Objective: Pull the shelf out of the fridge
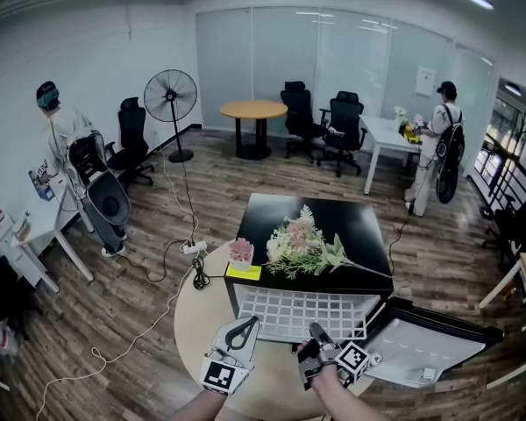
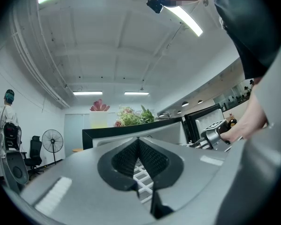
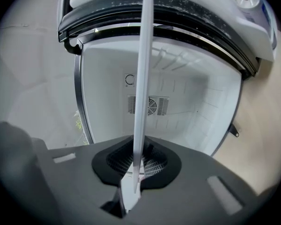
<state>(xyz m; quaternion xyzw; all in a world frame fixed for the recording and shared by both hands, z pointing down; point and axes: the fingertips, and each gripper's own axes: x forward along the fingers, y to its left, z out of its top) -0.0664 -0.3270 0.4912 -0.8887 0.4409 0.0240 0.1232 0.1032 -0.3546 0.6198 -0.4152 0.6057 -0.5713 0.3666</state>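
The wire shelf [image 1: 311,312], judged light and stiff, was gripped at its front edge by the right tongs [image 1: 316,333]; the left tongs [image 1: 245,324] were closed, empty.

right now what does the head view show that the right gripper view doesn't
Head view only: flowers on the fridge top, the left gripper, and the shelf as a full grid. Right gripper view only: the fan vent on the fridge's back wall. Both: the shelf's front edge clamped in the right gripper.
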